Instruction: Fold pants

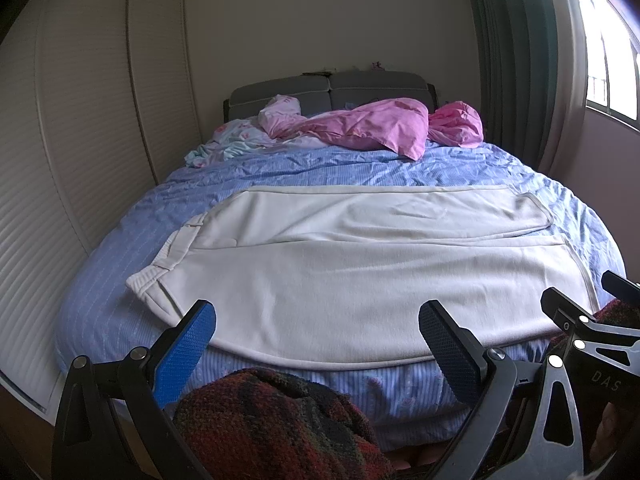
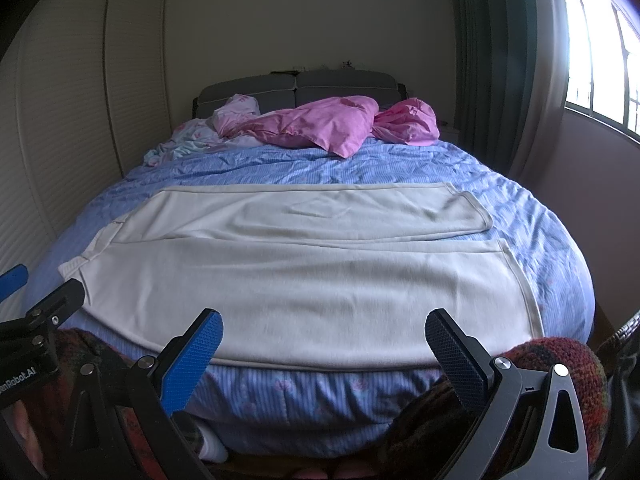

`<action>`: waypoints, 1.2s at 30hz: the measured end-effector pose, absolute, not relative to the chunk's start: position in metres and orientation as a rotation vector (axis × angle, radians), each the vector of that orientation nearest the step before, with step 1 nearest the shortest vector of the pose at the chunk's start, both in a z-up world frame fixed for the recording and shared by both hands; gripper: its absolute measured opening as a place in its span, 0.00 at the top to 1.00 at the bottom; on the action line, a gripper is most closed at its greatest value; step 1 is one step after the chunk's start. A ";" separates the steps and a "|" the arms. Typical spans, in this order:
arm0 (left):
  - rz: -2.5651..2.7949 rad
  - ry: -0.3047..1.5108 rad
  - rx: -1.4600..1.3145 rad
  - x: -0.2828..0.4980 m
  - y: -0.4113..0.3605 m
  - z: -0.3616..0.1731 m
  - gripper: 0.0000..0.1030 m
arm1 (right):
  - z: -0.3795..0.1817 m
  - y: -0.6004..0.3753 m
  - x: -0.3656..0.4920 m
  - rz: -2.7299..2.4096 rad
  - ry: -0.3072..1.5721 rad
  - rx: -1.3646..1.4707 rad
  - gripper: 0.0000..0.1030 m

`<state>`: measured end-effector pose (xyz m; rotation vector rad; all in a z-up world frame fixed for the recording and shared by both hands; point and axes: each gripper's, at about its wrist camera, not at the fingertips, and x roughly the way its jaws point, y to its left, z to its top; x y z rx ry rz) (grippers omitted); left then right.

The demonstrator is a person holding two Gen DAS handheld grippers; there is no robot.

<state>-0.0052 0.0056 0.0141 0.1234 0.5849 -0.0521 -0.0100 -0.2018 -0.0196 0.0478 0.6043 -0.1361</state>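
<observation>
Left wrist view: the left gripper (image 1: 316, 344) hangs with its blue-padded fingers (image 1: 186, 354) spread wide and holding nothing, and the cream pants (image 1: 360, 276) lie flat straight ahead of it on the blue bedspread (image 1: 320, 164), waistband off to its left, legs running to its right (the farther leg sits slightly askew over the nearer one). The right gripper (image 2: 324, 350) is likewise spread apart and empty, just short of the pants' near edge. Beyond the pants, pink bedding (image 2: 320, 124) is heaped against the grey headboard (image 2: 296, 84). Below both grippers shows a dark red knitted sleeve (image 1: 272, 424).
</observation>
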 end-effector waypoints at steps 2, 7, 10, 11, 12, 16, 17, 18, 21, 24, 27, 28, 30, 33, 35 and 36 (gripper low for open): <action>-0.051 0.585 0.123 -0.005 0.006 0.014 0.00 | -0.020 -0.202 -0.010 -0.133 0.603 0.046 0.00; -0.051 0.586 0.122 -0.005 0.006 0.015 0.00 | -0.021 -0.202 -0.010 -0.134 0.604 0.047 0.00; -0.052 0.585 0.123 -0.005 0.006 0.014 0.00 | -0.021 -0.202 -0.010 -0.134 0.603 0.047 0.00; -0.051 0.585 0.122 -0.005 0.006 0.014 0.00 | -0.021 -0.202 -0.010 -0.134 0.603 0.047 0.00; -0.052 0.585 0.122 -0.005 0.006 0.014 0.00 | -0.021 -0.202 -0.010 -0.133 0.603 0.048 0.00; -0.052 0.586 0.122 -0.005 0.006 0.015 0.00 | -0.021 -0.202 -0.010 -0.133 0.603 0.047 0.00; -0.053 0.587 0.123 -0.005 0.006 0.014 0.00 | -0.021 -0.202 -0.010 -0.133 0.604 0.047 0.00; -0.053 0.587 0.123 -0.005 0.007 0.014 0.00 | -0.021 -0.202 -0.010 -0.133 0.603 0.047 0.00; -0.054 0.592 0.121 -0.004 0.008 0.013 0.00 | -0.022 -0.203 -0.010 -0.133 0.604 0.048 0.00; -0.052 0.601 0.120 -0.002 0.010 0.011 0.00 | -0.020 -0.198 -0.007 -0.132 0.605 0.047 0.00; -0.053 0.626 0.114 0.003 0.014 0.009 0.00 | -0.021 -0.195 -0.003 -0.129 0.613 0.046 0.00; -0.060 0.644 0.108 0.006 0.017 0.009 0.00 | -0.021 -0.188 -0.001 -0.128 0.615 0.046 0.00; -0.066 0.671 0.096 0.014 0.024 0.008 0.00 | -0.026 -0.182 0.006 -0.127 0.626 0.052 0.00; -0.060 0.699 0.079 0.030 0.043 0.011 0.00 | -0.031 -0.176 0.024 -0.115 0.651 0.085 0.00; -0.024 0.703 0.075 0.043 0.060 0.015 0.00 | -0.032 -0.169 0.041 -0.097 0.660 0.114 0.00; -0.010 0.702 0.081 0.050 0.067 0.017 0.00 | -0.033 -0.164 0.049 -0.096 0.668 0.120 0.00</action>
